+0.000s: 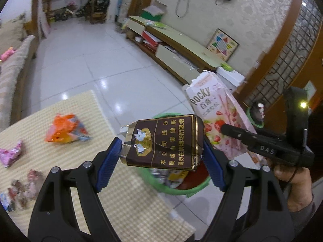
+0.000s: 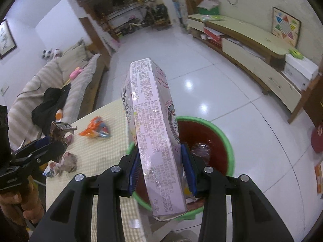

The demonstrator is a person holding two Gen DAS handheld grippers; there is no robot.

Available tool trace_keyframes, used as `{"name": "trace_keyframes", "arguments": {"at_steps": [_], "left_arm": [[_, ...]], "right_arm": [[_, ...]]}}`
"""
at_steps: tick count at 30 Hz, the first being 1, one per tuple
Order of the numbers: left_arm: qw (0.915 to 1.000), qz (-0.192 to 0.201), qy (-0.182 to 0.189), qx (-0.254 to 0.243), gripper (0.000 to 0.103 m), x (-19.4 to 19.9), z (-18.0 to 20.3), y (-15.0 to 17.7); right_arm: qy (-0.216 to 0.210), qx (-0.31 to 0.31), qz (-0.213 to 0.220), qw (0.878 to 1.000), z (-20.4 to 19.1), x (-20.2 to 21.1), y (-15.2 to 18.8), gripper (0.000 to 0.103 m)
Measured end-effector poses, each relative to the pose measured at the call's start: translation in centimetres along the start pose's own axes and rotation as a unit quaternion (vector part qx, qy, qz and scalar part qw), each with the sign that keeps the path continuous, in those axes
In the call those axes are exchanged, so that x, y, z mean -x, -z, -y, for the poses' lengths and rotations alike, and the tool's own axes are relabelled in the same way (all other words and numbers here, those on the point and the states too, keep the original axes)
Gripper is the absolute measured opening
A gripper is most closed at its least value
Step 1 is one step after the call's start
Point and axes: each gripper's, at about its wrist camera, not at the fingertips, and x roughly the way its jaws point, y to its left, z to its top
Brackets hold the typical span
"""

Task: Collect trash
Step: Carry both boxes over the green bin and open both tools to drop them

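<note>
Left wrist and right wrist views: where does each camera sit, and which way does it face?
Left wrist: on the left gripper, looking along its blue pads over the table, clamped on a brown cigarette pack; right gripper and hand show at right.
Right wrist: on the right gripper, looking down at the green bin, clamped on a pink Pocky box; left gripper shows at left.
Shared: bin, checked table, orange wrapper, both boxes.
</note>
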Motion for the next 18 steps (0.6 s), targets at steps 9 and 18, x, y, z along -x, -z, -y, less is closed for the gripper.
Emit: {"name": "trace_keyframes", "arguments": {"at_steps": [9,18], "left_arm": [[0.9981,-0.034,0.051,0.01,0.076,-3.5,2.0,-0.9],[0.9942,-0.067,0.081,0.022,0.077,-6.3,2.8,-1.2]], "right_arm": [[0.011,-0.018,-0.004,1.0,2.2,0.1,-0.4,0.038],[0.019,-0.024,-0.022,0.999,2.5,-1.0,-0.1,0.039]]}}
